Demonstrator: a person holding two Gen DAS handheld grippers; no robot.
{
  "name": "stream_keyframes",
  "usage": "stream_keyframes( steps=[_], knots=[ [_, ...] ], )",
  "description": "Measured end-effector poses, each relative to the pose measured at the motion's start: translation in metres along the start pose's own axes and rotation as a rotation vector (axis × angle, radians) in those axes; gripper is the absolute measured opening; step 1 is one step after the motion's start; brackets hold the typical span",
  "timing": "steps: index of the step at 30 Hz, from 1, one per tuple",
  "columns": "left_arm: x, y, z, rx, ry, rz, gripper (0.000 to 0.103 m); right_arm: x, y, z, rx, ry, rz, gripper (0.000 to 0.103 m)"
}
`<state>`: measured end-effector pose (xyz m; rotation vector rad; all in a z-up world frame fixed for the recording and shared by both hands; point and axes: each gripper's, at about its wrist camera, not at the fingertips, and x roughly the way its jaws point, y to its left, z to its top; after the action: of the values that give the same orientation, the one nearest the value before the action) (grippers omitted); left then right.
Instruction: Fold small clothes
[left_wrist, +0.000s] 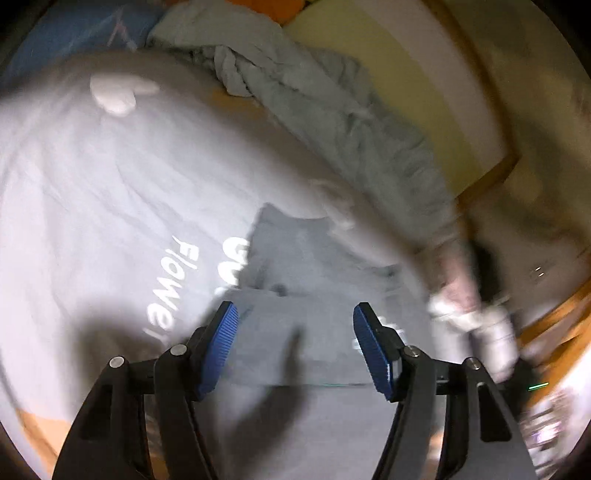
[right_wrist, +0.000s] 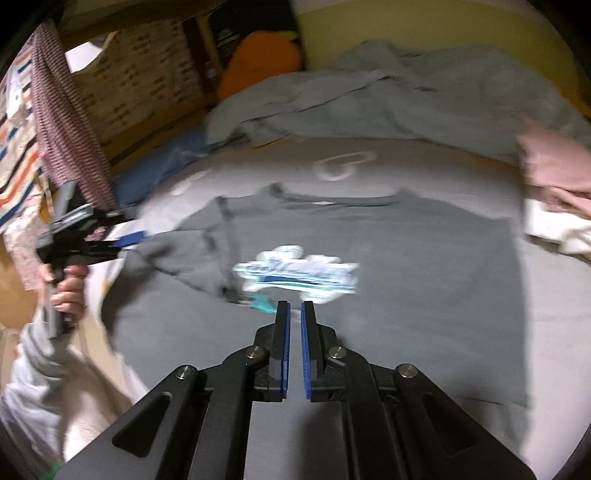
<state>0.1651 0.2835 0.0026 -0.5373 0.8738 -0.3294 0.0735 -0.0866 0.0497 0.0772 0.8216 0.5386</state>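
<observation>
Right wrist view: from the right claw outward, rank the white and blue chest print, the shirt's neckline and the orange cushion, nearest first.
1. White and blue chest print on the dark grey T-shirt, just ahead of the right claw.
2. Dark neckline, farther up the shirt.
3. Orange cushion, at the back, upper left.

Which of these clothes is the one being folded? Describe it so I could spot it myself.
Start at the big pale grey bedcover with white lettering. Spread flat on it lies a dark grey T-shirt, one sleeve folded inward. Unlike the crumpled blue-grey heap behind it, it bears a white-and-blue chest print.
</observation>
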Motion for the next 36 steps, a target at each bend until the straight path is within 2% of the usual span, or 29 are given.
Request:
stream_keyframes(
  steps=[1, 3, 4, 5, 6, 7, 9, 11, 14, 16, 19, 23, 25, 26, 27, 29, 32, 34, 36],
  knots=[
    [0.006, -0.007, -0.001, 0.047, 0.005, 0.051, 0.063, 0.005, 0.008, 0.002, -0.014, 0.011, 0.011, 0.005],
    [0.017, -0.021, -0.008, 0.112, 0.035, 0.084, 0.047, 0.017, 0.027, 0.007, -0.048, 0.033, 0.022, 0.007],
    [0.021, -0.023, -0.011, 0.114, 0.054, 0.078, 0.03, 0.022, 0.034, 0.009, -0.058, 0.036, 0.028, 0.009],
    [0.024, -0.025, -0.015, 0.117, 0.07, 0.073, 0.016, 0.026, 0.041, 0.012, -0.065, 0.038, 0.035, 0.017],
    [0.023, -0.028, -0.019, 0.13, 0.071, 0.077, 0.009, 0.03, 0.046, 0.015, -0.068, 0.038, 0.038, 0.025],
    [0.02, -0.032, -0.022, 0.149, 0.059, 0.091, 0.004, 0.034, 0.05, 0.019, -0.07, 0.036, 0.036, 0.027],
    [0.004, -0.04, -0.031, 0.182, 0.021, 0.101, 0.004, 0.045, 0.057, 0.03, -0.08, 0.033, 0.022, 0.027],
    [-0.016, -0.045, -0.039, 0.214, -0.009, 0.072, 0.004, 0.059, 0.06, 0.048, -0.072, 0.036, 0.008, 0.027],
    [-0.037, -0.057, -0.049, 0.324, -0.068, 0.128, 0.005, 0.091, 0.06, 0.073, -0.053, 0.099, 0.047, 0.027],
    [-0.038, -0.057, -0.052, 0.354, -0.042, 0.103, 0.005, 0.114, 0.061, 0.083, -0.052, 0.148, 0.056, 0.027],
    [-0.037, -0.053, -0.061, 0.403, 0.052, 0.058, 0.007, 0.145, 0.06, 0.088, -0.047, 0.203, 0.058, 0.027],
    [-0.037, -0.06, -0.075, 0.494, 0.134, 0.003, 0.016, 0.159, 0.059, 0.099, -0.031, 0.2, 0.186, 0.027],
    [-0.038, -0.068, -0.079, 0.527, 0.155, -0.026, 0.019, 0.167, 0.064, 0.107, -0.039, 0.207, 0.229, 0.033],
    [-0.039, -0.071, -0.081, 0.538, 0.163, -0.034, 0.02, 0.173, 0.067, 0.112, -0.041, 0.219, 0.235, 0.044],
    [-0.04, -0.074, -0.082, 0.549, 0.164, -0.03, 0.021, 0.178, 0.07, 0.115, -0.046, 0.225, 0.228, 0.047],
    [-0.041, -0.075, -0.083, 0.548, 0.165, 0.005, 0.027, 0.19, 0.077, 0.124, -0.065, 0.23, 0.213, 0.047],
    [-0.043, -0.064, -0.073, 0.465, 0.129, 0.065, 0.029, 0.208, 0.085, 0.131, -0.091, 0.282, 0.246, 0.047],
    [-0.051, -0.048, -0.062, 0.376, 0.088, 0.085, 0.029, 0.219, 0.093, 0.133, -0.124, 0.323, 0.258, 0.003],
    [-0.062, -0.031, -0.051, 0.289, 0.037, 0.111, 0.029, 0.219, 0.103, 0.135, -0.178, 0.247, 0.183, 0.002]
  ],
)
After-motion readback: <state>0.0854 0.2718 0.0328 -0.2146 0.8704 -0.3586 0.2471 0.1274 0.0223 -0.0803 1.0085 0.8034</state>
